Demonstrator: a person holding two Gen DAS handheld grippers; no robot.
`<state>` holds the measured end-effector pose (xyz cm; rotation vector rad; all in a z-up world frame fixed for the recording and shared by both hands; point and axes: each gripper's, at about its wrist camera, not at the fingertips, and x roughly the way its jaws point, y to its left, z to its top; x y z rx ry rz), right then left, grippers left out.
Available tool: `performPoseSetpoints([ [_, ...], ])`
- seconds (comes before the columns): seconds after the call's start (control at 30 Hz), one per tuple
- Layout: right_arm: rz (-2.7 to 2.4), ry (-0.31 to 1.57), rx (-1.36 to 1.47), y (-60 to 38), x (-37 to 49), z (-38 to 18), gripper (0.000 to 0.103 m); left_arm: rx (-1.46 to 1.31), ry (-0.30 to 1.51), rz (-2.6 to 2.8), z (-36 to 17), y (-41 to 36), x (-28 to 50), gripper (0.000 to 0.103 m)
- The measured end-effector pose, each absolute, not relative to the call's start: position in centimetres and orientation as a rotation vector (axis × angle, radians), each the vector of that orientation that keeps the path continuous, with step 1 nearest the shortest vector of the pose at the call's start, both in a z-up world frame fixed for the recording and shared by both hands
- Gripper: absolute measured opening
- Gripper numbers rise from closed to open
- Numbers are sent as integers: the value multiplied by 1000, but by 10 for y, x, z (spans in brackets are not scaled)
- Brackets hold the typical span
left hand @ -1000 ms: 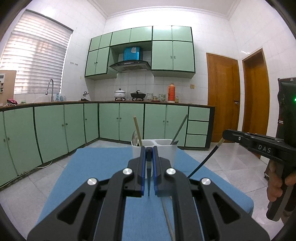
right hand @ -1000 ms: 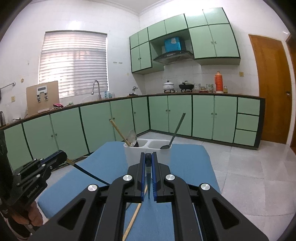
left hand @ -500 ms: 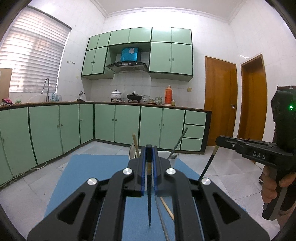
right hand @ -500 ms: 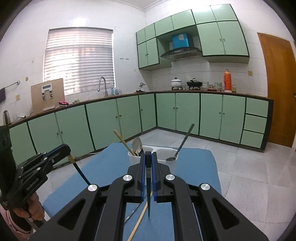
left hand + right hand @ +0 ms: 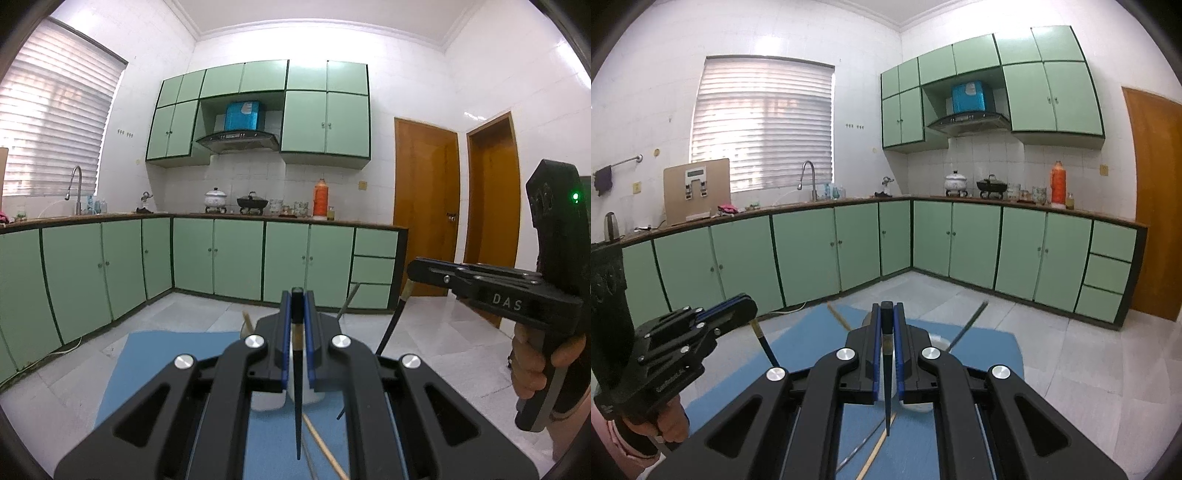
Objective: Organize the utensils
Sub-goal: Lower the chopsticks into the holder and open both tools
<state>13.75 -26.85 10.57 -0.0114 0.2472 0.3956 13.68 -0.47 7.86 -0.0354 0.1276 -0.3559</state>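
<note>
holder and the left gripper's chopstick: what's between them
Bare mat, crossed by a wooden stick leaning out of the holder, in the right wrist view.

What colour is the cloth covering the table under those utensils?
Blue; the table cloth shows best in the right wrist view.

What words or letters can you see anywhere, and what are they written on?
"DAS": white letters on the side of the right gripper.
Small pale lettering on the side of the left gripper: too blurred to read.
White label on the blue box above the range hood: too small to read.
Display on the brown board on the counter: unreadable.
</note>
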Motion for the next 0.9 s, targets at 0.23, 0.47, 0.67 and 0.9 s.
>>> performPoseSetpoints([
  [0.23, 392, 205, 16, -273, 159, 147, 6, -41, 36, -372, 129, -15, 157, 6],
  [0.47, 366, 181, 32, -274, 197, 175, 6, -26, -38, -342, 164, -33, 197, 6],
  [0.67, 339, 205, 48, -273, 241, 167, 6, -28, -22, -312, 159, -41, 245, 6],
  [0.9, 326, 271, 69, -270, 283, 130, 6, -33, 69, -287, 122, -46, 298, 6],
])
